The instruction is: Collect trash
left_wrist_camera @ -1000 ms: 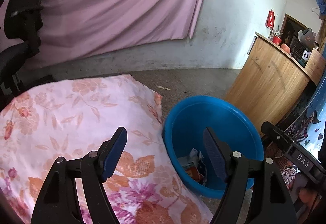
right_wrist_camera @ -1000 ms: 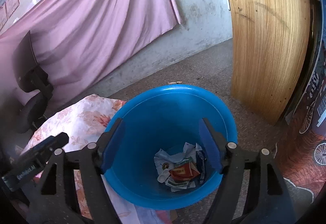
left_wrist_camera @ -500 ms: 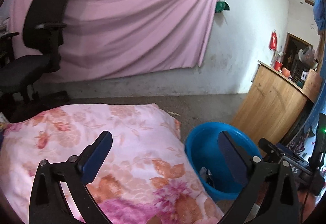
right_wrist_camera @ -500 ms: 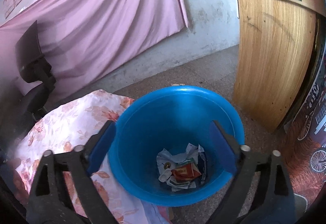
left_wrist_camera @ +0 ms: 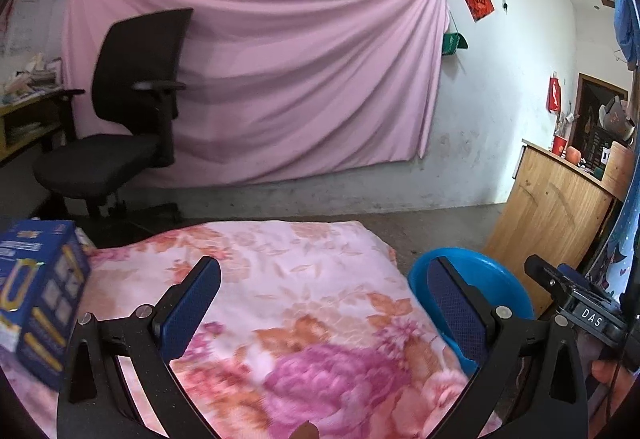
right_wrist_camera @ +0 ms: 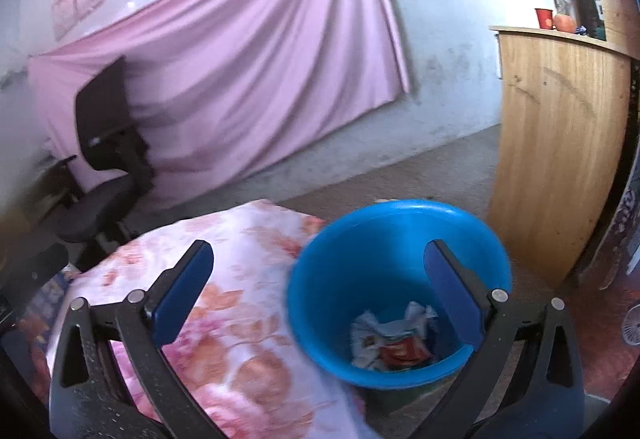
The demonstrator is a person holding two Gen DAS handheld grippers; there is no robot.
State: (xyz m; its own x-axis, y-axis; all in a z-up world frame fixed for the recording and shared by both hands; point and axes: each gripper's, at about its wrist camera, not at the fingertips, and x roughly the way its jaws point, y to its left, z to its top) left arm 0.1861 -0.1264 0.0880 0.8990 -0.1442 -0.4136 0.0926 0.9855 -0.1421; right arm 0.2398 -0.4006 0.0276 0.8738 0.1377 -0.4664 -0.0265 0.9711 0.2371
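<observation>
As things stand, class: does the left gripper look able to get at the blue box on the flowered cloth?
Probably yes. The left gripper is open and empty above the flowered cloth, and the blue box stands to its left with nothing visible between them. It would have to swing left first.

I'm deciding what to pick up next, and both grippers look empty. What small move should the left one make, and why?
Probably swing the left gripper left toward the blue box on the floral cloth. It's open and holds nothing, the blue bin already holds wrappers, and the box is the only loose item visible.
</observation>
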